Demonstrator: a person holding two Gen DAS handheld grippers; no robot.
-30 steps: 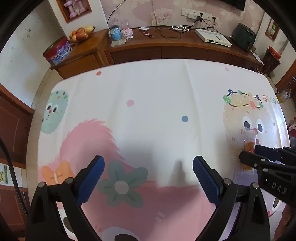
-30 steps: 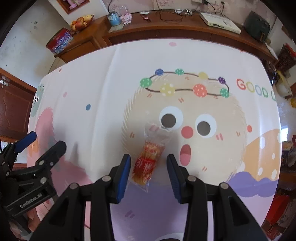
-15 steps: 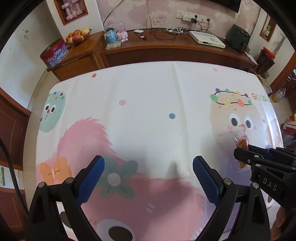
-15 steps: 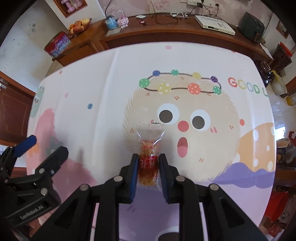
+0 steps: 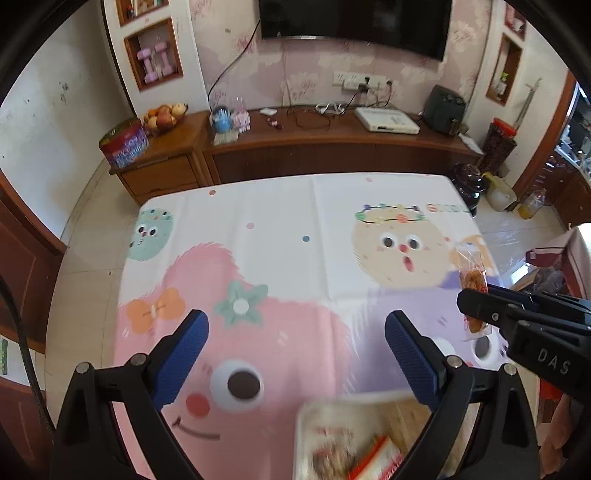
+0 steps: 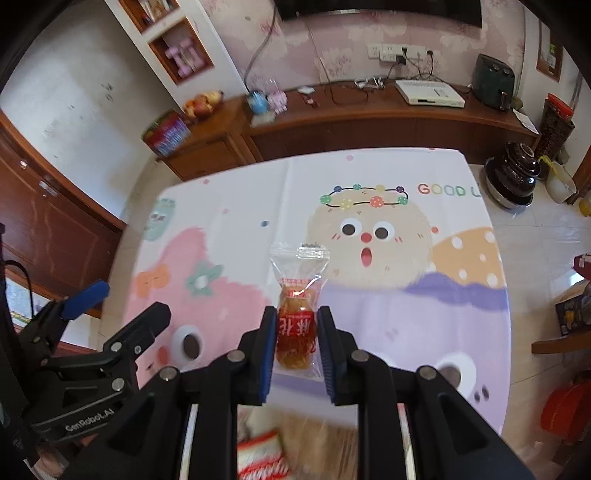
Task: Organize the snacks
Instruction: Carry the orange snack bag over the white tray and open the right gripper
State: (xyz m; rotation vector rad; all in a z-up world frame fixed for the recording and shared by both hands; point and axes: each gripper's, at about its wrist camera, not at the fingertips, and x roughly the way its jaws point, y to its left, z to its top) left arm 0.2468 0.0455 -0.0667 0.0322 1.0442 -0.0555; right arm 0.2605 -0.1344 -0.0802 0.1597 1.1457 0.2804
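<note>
Snack tray (image 5: 325, 413) below; L gripper (image 6: 122, 302) alongside.

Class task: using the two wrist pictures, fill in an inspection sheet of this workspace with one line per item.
Surface: table under a cartoon-print tablecloth.
Job's things: snack packet, clear wrapper, held off the cloth; tray at the near edge, blurred, holding packets.
Clutter: nothing seen on the cloth.
Grippers: right gripper shut on the snack packet; left gripper open, empty.
Cables: cords on the wooden sideboard.
Surroundings: fruit bowl, red tin, wall television.
</note>
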